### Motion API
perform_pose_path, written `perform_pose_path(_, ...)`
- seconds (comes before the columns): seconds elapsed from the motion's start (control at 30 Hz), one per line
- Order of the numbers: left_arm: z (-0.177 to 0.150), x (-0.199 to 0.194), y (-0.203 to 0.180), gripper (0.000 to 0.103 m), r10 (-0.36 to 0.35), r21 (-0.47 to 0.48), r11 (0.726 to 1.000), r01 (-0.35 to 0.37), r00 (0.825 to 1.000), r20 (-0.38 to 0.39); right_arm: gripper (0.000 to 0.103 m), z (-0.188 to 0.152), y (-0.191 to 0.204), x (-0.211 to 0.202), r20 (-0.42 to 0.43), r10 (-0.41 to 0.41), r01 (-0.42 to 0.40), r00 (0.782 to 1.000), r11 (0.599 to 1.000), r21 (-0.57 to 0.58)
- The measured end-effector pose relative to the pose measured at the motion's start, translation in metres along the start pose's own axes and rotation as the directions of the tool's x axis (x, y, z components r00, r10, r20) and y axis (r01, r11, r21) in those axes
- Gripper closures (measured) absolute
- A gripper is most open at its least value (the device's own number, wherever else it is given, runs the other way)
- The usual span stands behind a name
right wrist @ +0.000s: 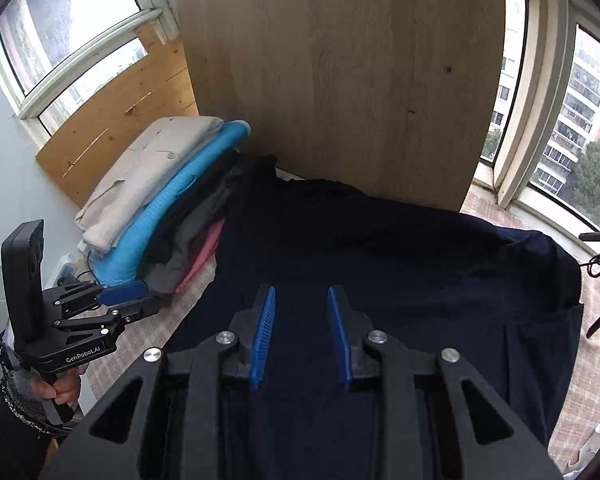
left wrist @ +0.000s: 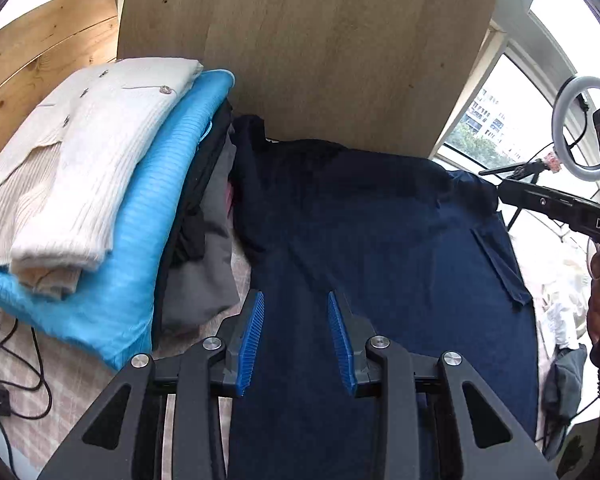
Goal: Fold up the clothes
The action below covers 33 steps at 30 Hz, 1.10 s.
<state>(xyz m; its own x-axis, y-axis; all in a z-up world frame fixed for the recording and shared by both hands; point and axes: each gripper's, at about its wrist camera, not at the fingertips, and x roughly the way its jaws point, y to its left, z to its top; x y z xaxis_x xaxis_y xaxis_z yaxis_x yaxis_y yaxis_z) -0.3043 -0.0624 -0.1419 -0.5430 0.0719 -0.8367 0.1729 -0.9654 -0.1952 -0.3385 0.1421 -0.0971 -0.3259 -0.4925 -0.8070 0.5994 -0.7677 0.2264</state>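
The left gripper (left wrist: 296,336) is hanging with its jaws released, the ribbed blue pads (left wrist: 253,340) standing well apart with nothing between them, over the near part of a navy garment (left wrist: 380,240). The right gripper (right wrist: 301,332) is hovering likewise, jaws parted and empty, its own blue pads (right wrist: 263,336) ridged like fine combs on matte black linkages with round silver pins.

The navy garment is lying spread flat on the checked cloth (right wrist: 148,328) covering the surface, a soft, dull knit with few creases. Its long axis is running from the grippers away toward the upright wooden board (left wrist: 320,48); its far left end is bunching up against the stack, and a sleeve (left wrist: 500,264) is angling out to the right.

Just left of it a stack of folded clothes is sitting: a ribbed cream cardigan (left wrist: 80,168) with small buttons on top, a bright blue ribbed knit (left wrist: 140,240) beneath, then black and grey pieces.

Only the right wrist view is showing a pink layer (right wrist: 204,256) low in the stack and the left gripper from the side, gripped by a hand (right wrist: 62,390). Only the left wrist view is showing a white ring light (left wrist: 580,128) and black cables (left wrist: 20,360).
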Motion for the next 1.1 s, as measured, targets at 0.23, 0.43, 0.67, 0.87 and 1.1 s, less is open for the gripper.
perform_pose_path(0.23,0.05,0.083,0.007,0.069,0.094,-0.056,0.994,-0.099,0.992,-0.084,0.075,0.026,-0.016,0.096,-0.091,0.005,-0.009,0.996,0.999,-0.043)
perform_pose_path(0.43,0.069,0.118,-0.003,0.063,0.177,0.009,0.984,-0.176,0.981,-0.077,0.075,0.031,-0.049,0.134,-0.102,0.096,-0.092,0.99,0.995,0.044)
perform_pose_path(0.67,0.072,0.137,-0.004,0.064,0.208,0.004,0.978,-0.208,0.978,-0.023,0.075,0.034,-0.042,0.168,-0.129,0.09,-0.093,0.988,0.996,-0.017)
perform_pose_path(0.87,0.07,0.137,0.002,0.099,0.144,-0.013,0.99,-0.144,0.989,0.025,0.075,0.026,-0.057,0.17,-0.129,0.113,-0.11,0.985,0.993,0.031)
perform_pose_path(1.1,0.049,0.106,-0.045,0.094,0.037,0.232,0.97,-0.069,0.99,0.137,0.075,0.02,-0.078,0.143,-0.087,0.101,-0.095,0.991,0.992,0.078)
